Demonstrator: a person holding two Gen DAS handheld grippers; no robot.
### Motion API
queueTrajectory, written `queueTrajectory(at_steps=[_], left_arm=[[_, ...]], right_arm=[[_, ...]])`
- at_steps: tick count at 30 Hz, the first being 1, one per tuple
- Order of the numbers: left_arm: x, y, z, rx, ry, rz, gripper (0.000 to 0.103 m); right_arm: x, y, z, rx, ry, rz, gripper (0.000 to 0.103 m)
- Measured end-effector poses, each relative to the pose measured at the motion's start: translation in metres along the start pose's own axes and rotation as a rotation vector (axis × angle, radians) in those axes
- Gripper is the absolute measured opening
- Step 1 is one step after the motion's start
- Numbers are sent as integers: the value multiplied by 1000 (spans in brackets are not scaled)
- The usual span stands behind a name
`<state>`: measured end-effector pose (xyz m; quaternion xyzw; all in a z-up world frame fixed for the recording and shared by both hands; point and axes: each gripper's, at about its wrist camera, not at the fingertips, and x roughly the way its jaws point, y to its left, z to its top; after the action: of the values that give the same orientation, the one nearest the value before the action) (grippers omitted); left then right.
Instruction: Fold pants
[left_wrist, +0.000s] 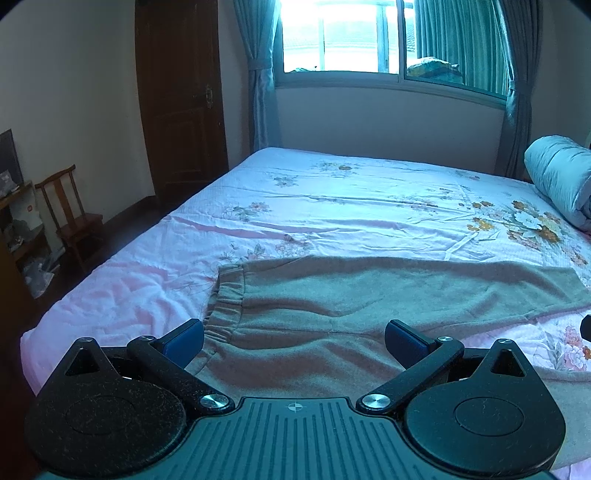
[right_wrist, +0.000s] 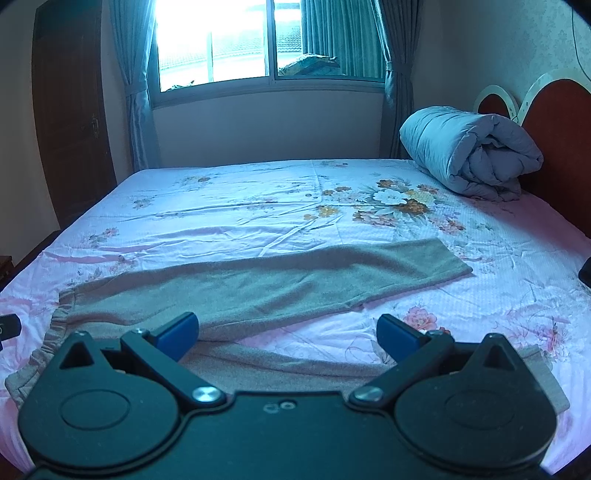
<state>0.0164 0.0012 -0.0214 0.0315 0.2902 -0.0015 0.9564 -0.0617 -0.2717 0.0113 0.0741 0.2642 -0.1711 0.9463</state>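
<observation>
Daylight from one window (left_wrist: 340, 37) falls on one bed (left_wrist: 332, 192) with a floral pink sheet. From the left wrist view, one pair of grey-brown pants (left_wrist: 369, 291) lies flat just ahead of and under the left gripper (left_wrist: 293, 338); its two blue-padded fingers (left_wrist: 184, 341) stand wide apart, holding nothing, the elastic waistband touching the left one. One wooden chair (left_wrist: 70, 214) stands far left, one rolled duvet (left_wrist: 561, 181) far right.

From the right wrist view, the right gripper (right_wrist: 286, 334) also has its two fingers (right_wrist: 397, 338) spread apart and empty. The pants (right_wrist: 258, 284) show two legs: one stretching ahead of the fingers toward the right, one lying beneath them. The duvet (right_wrist: 469, 155) sits far ahead-right, against one headboard (right_wrist: 554, 122).
</observation>
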Motion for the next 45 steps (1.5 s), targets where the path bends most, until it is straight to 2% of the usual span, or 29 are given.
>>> queueTrajectory(at_steps=[45], left_arm=[[3,6,-3,-14,12,-12,103]], right_arm=[[7,6,-4,-17,24,6,97]])
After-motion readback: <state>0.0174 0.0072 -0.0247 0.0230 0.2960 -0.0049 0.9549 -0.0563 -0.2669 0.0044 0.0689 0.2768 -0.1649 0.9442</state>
